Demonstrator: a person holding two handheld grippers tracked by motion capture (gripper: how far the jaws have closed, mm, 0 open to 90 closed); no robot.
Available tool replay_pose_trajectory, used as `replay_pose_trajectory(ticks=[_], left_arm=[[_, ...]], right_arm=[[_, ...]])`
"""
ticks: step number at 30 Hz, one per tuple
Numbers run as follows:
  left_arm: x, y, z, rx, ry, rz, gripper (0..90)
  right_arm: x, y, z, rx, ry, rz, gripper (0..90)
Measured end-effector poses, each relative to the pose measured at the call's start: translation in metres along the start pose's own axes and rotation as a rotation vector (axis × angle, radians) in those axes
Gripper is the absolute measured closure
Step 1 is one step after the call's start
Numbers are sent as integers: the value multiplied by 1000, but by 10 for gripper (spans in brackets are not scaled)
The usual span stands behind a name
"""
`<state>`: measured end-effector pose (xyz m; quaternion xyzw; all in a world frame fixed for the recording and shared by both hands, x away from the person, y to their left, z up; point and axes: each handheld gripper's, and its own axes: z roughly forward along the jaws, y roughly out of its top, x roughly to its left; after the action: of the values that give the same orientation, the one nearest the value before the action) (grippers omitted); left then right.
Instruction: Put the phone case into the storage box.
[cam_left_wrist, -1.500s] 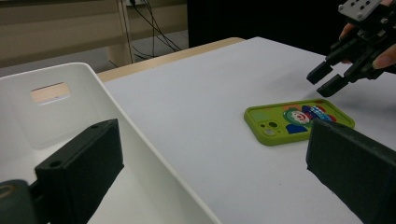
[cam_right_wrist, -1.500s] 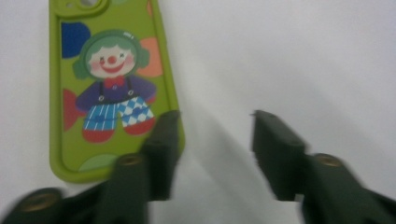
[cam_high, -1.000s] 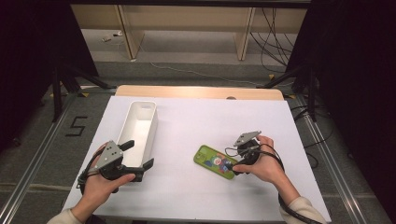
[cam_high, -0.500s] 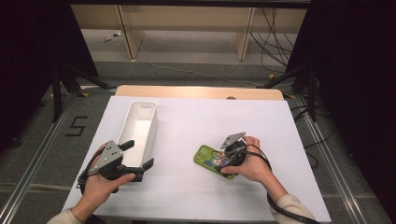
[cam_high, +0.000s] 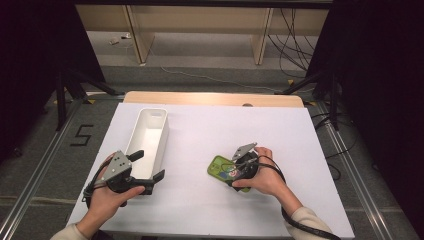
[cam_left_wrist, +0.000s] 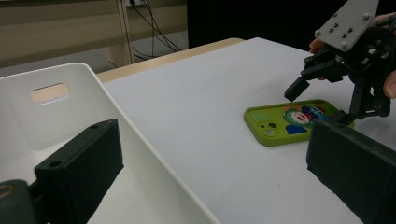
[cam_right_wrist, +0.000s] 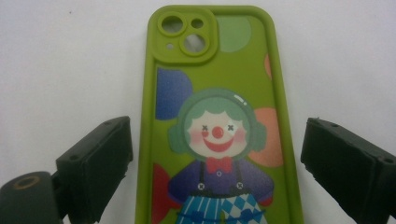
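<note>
So the job has hardly begun: the green phone case (cam_right_wrist: 217, 121) lies flat on the white bench (cam_high: 210, 135), not picked up yet. The right gripper (cam_right_wrist: 217, 172) hangs just over it with its 2 fingers (cam_right_wrist: 95, 163) wide apart, 1 on each long side, not touching it, I think. The left gripper (cam_high: 145, 170) waits open at the near end of the white bin (cam_high: 147, 135) (nothing inside). Grabbing, lifting and dropping are all left.
</note>
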<state>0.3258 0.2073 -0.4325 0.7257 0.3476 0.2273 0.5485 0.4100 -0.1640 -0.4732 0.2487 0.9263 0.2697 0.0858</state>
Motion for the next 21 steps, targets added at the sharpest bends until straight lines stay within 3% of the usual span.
replay_pose_trajectory(ticks=[21], left_arm=[[0, 0, 0, 0, 0, -2, 33]], right_arm=[[0, 4, 8, 39, 13, -11, 107]])
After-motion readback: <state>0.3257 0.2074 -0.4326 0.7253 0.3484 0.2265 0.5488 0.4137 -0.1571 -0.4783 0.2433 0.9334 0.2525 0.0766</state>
